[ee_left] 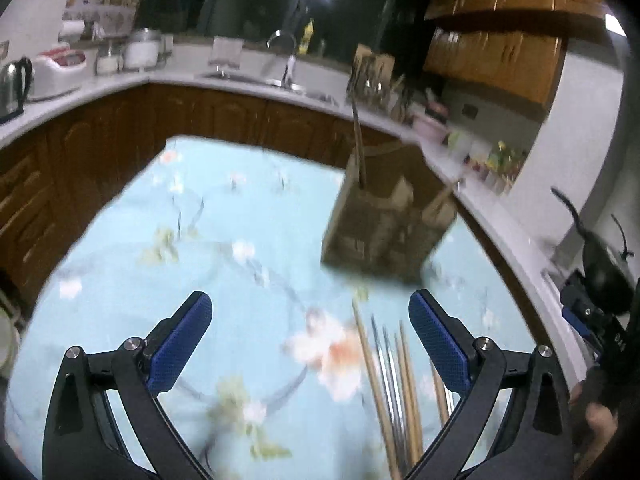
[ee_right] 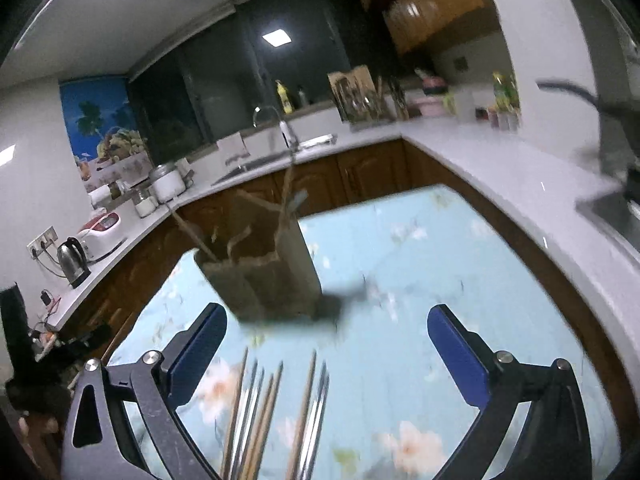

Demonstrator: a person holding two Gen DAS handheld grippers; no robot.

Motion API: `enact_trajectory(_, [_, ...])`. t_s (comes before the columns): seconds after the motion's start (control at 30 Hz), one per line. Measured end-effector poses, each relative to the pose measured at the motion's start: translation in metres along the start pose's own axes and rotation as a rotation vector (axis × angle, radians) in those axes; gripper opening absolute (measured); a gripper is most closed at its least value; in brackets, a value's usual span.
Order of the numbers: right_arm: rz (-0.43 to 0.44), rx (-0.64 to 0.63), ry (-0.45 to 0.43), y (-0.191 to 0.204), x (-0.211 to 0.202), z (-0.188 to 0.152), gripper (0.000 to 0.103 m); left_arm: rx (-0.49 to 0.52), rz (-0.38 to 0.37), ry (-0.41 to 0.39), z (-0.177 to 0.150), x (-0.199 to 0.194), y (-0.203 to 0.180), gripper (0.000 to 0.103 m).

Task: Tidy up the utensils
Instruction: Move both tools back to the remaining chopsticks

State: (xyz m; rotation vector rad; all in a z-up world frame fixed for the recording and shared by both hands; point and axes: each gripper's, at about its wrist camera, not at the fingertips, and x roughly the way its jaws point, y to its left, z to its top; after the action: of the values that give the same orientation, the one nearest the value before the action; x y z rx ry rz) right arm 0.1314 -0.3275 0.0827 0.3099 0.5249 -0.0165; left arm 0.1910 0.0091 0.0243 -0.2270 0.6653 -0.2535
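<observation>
Evidently between picks: left hand-held gripper [ee_left: 310,344] and right hand-held gripper [ee_right: 327,354] both spread wide, holding nothing, angled down. Chopsticks [ee_right: 272,416] loose on the worktop [ee_right: 440,280] just ahead; beyond, blurred, perhaps a cardboard holder [ee_right: 260,280]. Next: closing squarely on one chopstick.

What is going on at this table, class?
A person holds a claw in each hand over a table with a floral cloth. Both the left claw and the right claw are open and grip nothing. A bunch of chopsticks, wooden and metal, lies loose on the cloth just in front of them. Behind stands a brown holder with a few sticks already in it. The sorting seems only partly done.
</observation>
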Motion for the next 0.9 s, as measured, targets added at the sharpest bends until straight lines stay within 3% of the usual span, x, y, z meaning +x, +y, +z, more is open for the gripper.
enact_trajectory(0.17, [-0.023, 0.039, 0.102, -0.01, 0.003, -0.032, 0.101, -0.019, -0.002, 0.096, -0.027, 0.007, 0.002, 0.101])
enact_trajectory(0.43, [-0.013, 0.018, 0.187, -0.007, 0.02, -0.047, 0.1, 0.017, 0.008, 0.15, -0.024, 0.022, -0.01, 0.1])
enact_trajectory(0.5, [-0.014, 0.005, 0.202, -0.005, 0.026, -0.047, 0.095, 0.027, 0.006, 0.168, -0.022, 0.028, -0.013, 0.098])
enact_trajectory(0.57, [-0.018, -0.006, 0.239, -0.004, 0.038, -0.047, 0.079, 0.043, 0.003, 0.195, -0.02, 0.04, -0.017, 0.094])
enact_trajectory(0.7, [-0.005, -0.004, 0.317, -0.004, 0.061, -0.051, 0.057, 0.065, -0.005, 0.263, -0.018, 0.066, -0.022, 0.077])
enact_trajectory(0.83, [0.004, -0.023, 0.377, -0.002, 0.081, -0.057, 0.046, 0.061, -0.021, 0.321, -0.013, 0.094, -0.027, 0.066])
enact_trajectory(0.9, [0.001, -0.026, 0.405, -0.002, 0.091, -0.061, 0.035, 0.079, -0.015, 0.339, -0.012, 0.106, -0.032, 0.062])
